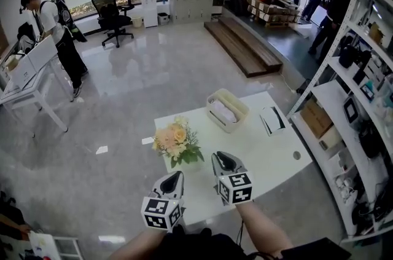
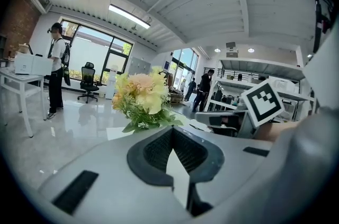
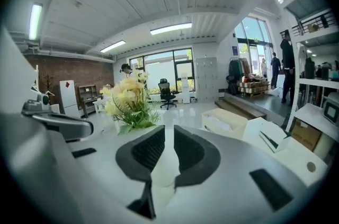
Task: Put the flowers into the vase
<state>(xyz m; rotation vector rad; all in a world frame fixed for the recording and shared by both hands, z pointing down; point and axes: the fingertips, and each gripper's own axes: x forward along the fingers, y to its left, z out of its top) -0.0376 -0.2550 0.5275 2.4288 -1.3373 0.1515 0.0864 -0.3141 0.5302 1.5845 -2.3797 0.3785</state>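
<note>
- The left gripper (image 2: pixel 172 132) has its fingers together at the tips with nothing between them; its own view shows this, while the head view sees it only from above and behind (image 1: pixel 174 179)
- The right gripper (image 3: pixel 168 133) holds its fingers a narrow slit apart and empty; in the head view (image 1: pixel 225 160) it sits just right of the left one, both over the near edge of the white table (image 1: pixel 270 157)
- Each gripper view catches the other gripper at its side
- The flowers (image 1: pixel 176 138) stand upright near the table's left edge, just beyond both grippers and touched by neither; the leaves hide whatever holds the stems
- Farther along the table lie 1 cream basket (image 1: pixel 228 110) and 1 flat white-and-black item (image 1: pixel 272 120); the right gripper view shows both, the left gripper view does not show the basket
- Far across the floor, 1 person (image 1: pixel 58 31) stands at a desk, with an office chair (image 1: pixel 113 16) by the windows
</note>
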